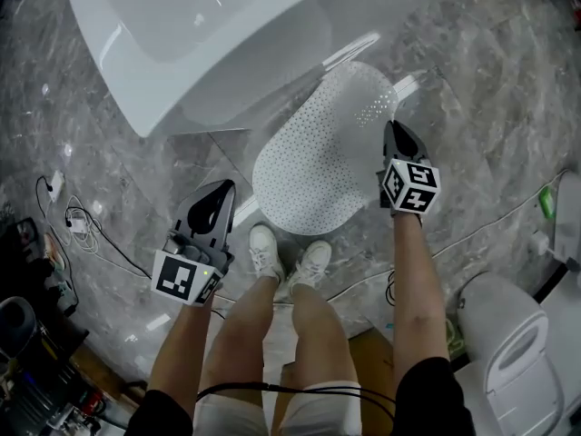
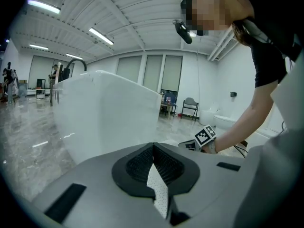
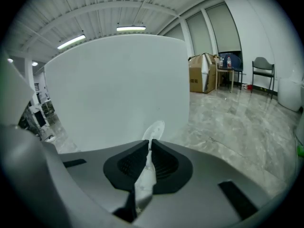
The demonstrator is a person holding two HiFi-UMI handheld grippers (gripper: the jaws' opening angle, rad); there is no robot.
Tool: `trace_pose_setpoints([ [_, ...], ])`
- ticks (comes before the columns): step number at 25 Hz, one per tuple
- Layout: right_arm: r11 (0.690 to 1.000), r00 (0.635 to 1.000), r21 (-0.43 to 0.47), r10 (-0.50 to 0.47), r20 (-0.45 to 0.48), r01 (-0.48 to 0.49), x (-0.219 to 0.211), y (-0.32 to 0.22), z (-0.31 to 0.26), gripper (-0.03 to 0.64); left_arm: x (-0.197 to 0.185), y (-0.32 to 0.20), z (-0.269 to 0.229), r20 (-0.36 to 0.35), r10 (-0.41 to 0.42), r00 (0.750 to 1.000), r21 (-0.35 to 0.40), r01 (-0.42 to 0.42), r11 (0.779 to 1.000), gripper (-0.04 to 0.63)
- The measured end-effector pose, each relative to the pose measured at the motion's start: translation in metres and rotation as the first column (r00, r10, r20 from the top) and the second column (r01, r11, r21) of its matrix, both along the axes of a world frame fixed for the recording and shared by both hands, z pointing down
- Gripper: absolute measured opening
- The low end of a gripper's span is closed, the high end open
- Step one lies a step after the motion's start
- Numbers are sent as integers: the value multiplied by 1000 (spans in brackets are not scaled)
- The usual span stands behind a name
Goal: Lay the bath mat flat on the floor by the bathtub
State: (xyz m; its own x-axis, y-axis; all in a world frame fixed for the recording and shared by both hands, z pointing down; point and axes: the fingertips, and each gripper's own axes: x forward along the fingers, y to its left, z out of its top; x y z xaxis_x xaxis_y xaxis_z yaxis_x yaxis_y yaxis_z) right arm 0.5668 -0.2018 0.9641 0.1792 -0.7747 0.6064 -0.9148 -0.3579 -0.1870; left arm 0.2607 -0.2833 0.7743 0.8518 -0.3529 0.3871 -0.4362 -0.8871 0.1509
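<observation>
The bath mat [image 1: 313,157] is white, oval and perforated, spread beside the white bathtub [image 1: 227,34], its far end close to the tub's side. My right gripper [image 1: 392,134] is shut on the mat's right edge, and a white strip of mat [image 3: 145,175] shows between its jaws. My left gripper [image 1: 221,192] is at the mat's left side. In the left gripper view a perforated strip of mat [image 2: 158,190] is pinched between the shut jaws. The tub wall [image 3: 118,89] fills the right gripper view.
The person's white shoes [image 1: 265,248] stand just behind the mat. A toilet [image 1: 517,352] is at the lower right. Cables [image 1: 82,221] lie on the marble floor at the left, with equipment [image 1: 36,371] at the lower left. A cardboard box [image 3: 204,72] and a chair [image 3: 263,72] stand farther off.
</observation>
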Motion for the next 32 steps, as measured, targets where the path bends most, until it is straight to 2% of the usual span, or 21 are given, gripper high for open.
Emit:
trace_pose_setpoints([
  [4,995,997,-68,73,-25,-74,37,9,34,35,-1,-10,23,9,11,1000,10,-11,1000,15],
  [8,979,991,-198,23,-133,-50,67,15,63,37,2,-18,46,10,19,1000,12,-20,1000,15],
  [12,966,984,-250,26,-176,-71,93,18,83,37,-3,-20,79,71,63,995,-6,-63,998,15],
  [16,931,977,-354,9,-214,-87,106,25,107,59,18,-27,83,7,62,998,21,-62,998,15],
  [18,921,967,-368,38,-253,-132,115,29,109,67,25,-25,85,7,81,997,21,-81,996,15],
  [20,909,959,-381,64,-274,-169,122,38,107,112,29,-21,84,7,97,995,15,-97,995,15],
  [26,861,948,-426,171,-270,-277,135,79,89,112,33,-20,66,-14,112,994,-1,-112,994,15],
  [29,867,948,-411,187,-257,-283,132,91,71,112,34,-16,52,-17,121,992,-3,-121,993,15],
  [32,910,960,-328,197,-197,-254,112,88,44,112,34,-15,33,-13,123,992,4,-123,992,15],
])
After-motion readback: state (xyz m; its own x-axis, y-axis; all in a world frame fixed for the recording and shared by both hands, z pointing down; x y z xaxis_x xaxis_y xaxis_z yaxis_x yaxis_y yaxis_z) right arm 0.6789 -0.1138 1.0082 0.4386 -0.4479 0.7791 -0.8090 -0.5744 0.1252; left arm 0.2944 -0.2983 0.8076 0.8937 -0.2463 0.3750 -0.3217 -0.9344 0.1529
